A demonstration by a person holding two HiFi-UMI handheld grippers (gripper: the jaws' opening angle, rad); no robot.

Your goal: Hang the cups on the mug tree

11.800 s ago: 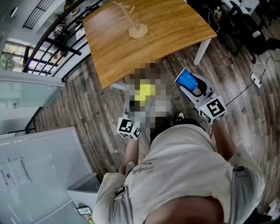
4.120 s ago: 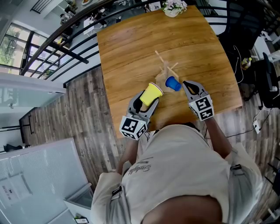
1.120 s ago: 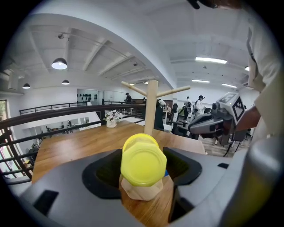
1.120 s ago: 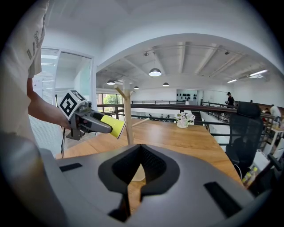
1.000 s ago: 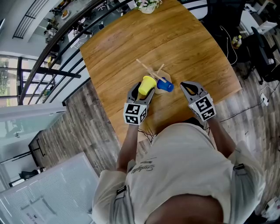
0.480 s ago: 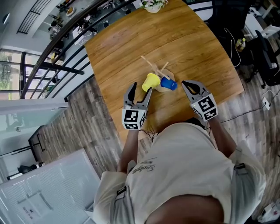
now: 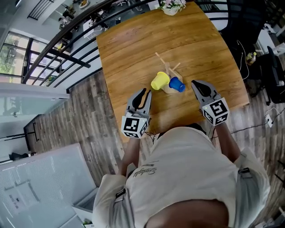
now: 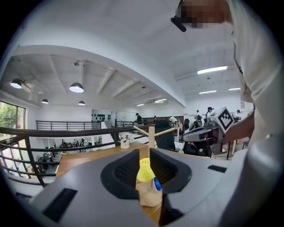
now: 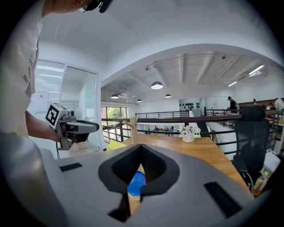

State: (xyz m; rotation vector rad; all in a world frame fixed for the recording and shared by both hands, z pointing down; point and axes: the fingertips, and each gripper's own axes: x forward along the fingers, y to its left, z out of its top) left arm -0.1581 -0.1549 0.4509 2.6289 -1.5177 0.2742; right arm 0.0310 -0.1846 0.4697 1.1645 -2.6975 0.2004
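The wooden mug tree (image 7: 166, 67) stands on the table (image 7: 133, 44). A yellow cup (image 7: 159, 81) hangs low on its left side and a blue cup (image 7: 177, 84) low on its right, both just above the base. My left gripper (image 7: 142, 93) is drawn back from the yellow cup. Its jaws have just been closing to a narrow gap with nothing between them. In the left gripper view the yellow cup (image 8: 145, 170) shows far off through that gap (image 8: 144, 150). My right gripper (image 7: 195, 83) is shut and empty, a little short of the blue cup (image 9: 136, 185).
A small flower pot (image 7: 171, 6) stands at the table's far edge. A black railing (image 7: 67, 49) runs along the left side of the table. An office chair (image 9: 253, 128) stands off to the right. The person's body covers the table's near edge.
My left gripper has let go of the yellow cup, pulled back toward the person and narrowed its wide jaws. The cup stays on the tree. The right gripper stays shut.
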